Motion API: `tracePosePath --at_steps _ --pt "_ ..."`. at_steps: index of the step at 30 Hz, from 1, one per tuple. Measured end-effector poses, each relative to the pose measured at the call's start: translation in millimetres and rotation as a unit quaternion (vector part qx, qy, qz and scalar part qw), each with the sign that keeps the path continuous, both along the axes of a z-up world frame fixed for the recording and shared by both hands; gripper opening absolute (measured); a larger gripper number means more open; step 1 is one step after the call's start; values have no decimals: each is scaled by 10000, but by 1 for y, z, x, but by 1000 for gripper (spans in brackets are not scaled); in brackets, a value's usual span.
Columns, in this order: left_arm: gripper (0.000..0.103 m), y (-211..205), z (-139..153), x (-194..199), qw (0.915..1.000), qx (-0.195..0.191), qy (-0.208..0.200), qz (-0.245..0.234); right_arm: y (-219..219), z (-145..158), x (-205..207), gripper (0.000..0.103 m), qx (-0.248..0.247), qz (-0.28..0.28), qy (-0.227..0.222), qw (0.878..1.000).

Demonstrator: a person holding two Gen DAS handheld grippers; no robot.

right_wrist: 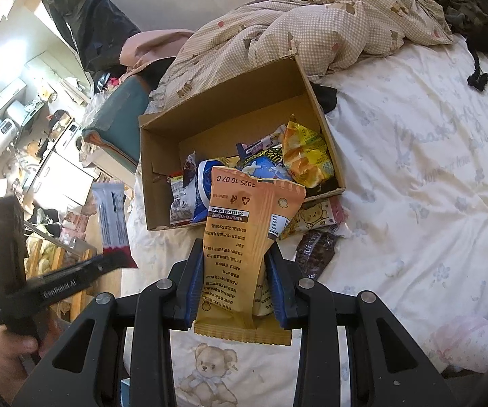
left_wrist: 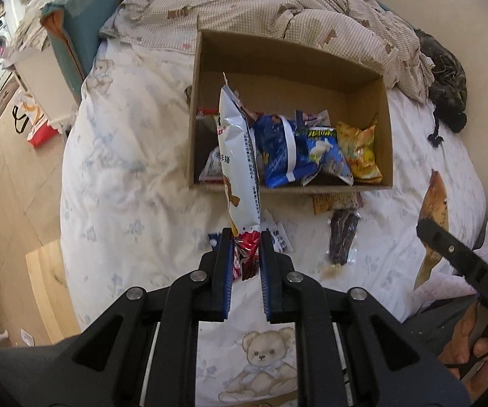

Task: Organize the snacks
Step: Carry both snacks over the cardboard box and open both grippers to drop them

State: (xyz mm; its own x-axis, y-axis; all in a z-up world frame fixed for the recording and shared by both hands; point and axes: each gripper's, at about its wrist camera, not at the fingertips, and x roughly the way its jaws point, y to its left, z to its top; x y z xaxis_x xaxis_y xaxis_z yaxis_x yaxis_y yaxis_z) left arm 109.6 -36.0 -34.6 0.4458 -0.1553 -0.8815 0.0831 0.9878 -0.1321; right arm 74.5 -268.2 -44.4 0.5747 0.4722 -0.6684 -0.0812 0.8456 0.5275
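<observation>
An open cardboard box (left_wrist: 311, 64) (right_wrist: 230, 101) stands on the bed with several snack packets in its near half. My left gripper (left_wrist: 246, 240) is shut on the lower end of a tall white snack bag (left_wrist: 238, 156), held upright in front of the box's near wall; the bag also shows in the right wrist view (right_wrist: 111, 217). My right gripper (right_wrist: 235, 254) is shut on an orange snack packet (right_wrist: 244, 230), held just short of the box. A dark packet (left_wrist: 342, 237) (right_wrist: 315, 251) and a bear-print packet (right_wrist: 315, 217) lie on the sheet by the box.
The box sits on a white bear-print bedsheet (left_wrist: 135, 176) (right_wrist: 430, 169). A crumpled checked quilt (left_wrist: 277, 10) (right_wrist: 311, 23) lies behind it. A dark garment (left_wrist: 447, 78) lies at the far right. The bed's left edge drops to a wooden floor (left_wrist: 13, 176).
</observation>
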Motion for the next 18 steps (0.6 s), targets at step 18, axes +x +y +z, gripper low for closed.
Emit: tracePosePath --at_steps 18 --pt "11 -20 7 64 9991 133 -238 -336 1 4 57 36 -76 -122 -80 9999"
